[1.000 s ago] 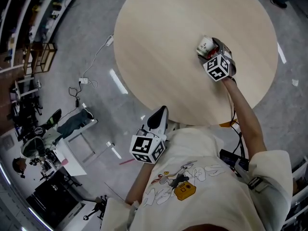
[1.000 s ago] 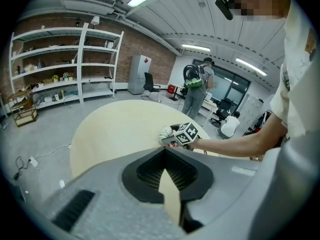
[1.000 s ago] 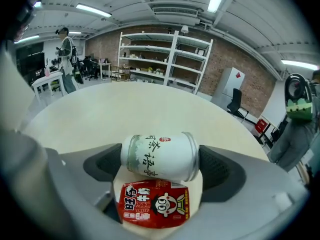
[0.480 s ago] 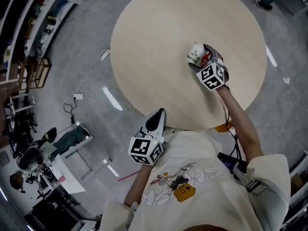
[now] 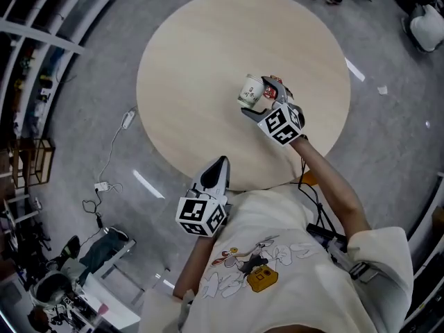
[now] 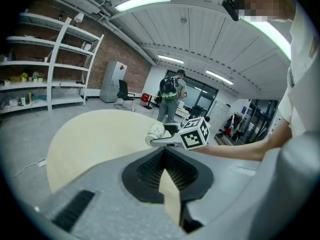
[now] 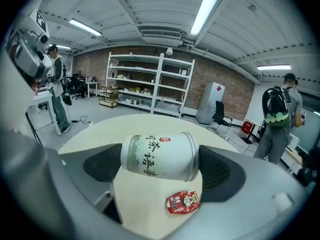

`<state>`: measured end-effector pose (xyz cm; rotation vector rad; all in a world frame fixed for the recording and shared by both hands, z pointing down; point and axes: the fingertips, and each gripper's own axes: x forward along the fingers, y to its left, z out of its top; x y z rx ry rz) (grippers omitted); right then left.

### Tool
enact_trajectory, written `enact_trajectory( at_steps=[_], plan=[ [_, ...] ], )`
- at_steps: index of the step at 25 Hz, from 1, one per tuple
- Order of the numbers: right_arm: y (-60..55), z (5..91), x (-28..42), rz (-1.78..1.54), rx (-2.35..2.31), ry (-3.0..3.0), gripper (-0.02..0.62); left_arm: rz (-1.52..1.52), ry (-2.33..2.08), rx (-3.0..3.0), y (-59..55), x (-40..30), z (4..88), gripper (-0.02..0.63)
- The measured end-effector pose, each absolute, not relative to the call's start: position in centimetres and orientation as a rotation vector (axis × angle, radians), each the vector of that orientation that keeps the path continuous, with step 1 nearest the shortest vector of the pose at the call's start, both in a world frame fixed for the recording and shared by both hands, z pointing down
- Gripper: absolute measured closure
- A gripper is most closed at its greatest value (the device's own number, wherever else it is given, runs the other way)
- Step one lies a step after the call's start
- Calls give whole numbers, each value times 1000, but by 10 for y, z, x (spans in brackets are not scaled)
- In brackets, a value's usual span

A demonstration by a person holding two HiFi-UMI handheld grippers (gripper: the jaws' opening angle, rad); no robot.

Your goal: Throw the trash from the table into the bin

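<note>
— So, what's closest to me?
— Your left gripper (image 6: 163, 154), held at the near rim of the round pale wooden table (image 5: 187, 82), its jaws pressed together on nothing.
— And my right?
— Further out over the tabletop, your right gripper (image 5: 262, 99) is clamped on the white-and-green drink can (image 7: 159, 156), which lies sideways between the pads. Just beneath it, a small red printed packet (image 7: 182, 202) lies flat on the wood.
— The room?
— You have grey floor (image 5: 90, 61) all round, with a white power strip (image 5: 128, 118) and its cable off to your left. Beyond the table, white open shelving (image 7: 145, 84) stands against a brick wall (image 7: 200, 79), and a person with a green-and-black backpack (image 7: 277, 119) stands to the right.
— Anything unclear?
— I cannot tell whether the can is clear of the tabletop, and the packet's print is too small to make out.
</note>
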<state>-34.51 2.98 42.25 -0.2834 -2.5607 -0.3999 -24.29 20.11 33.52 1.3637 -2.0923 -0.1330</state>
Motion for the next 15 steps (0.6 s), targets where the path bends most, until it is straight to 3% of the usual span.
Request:
enact_trajectory(
  at_steps=[15],
  plan=[
    [100, 369, -293, -282, -77, -2662, 106, -154, -1885, 1691, 210, -248, 337, 603]
  ],
)
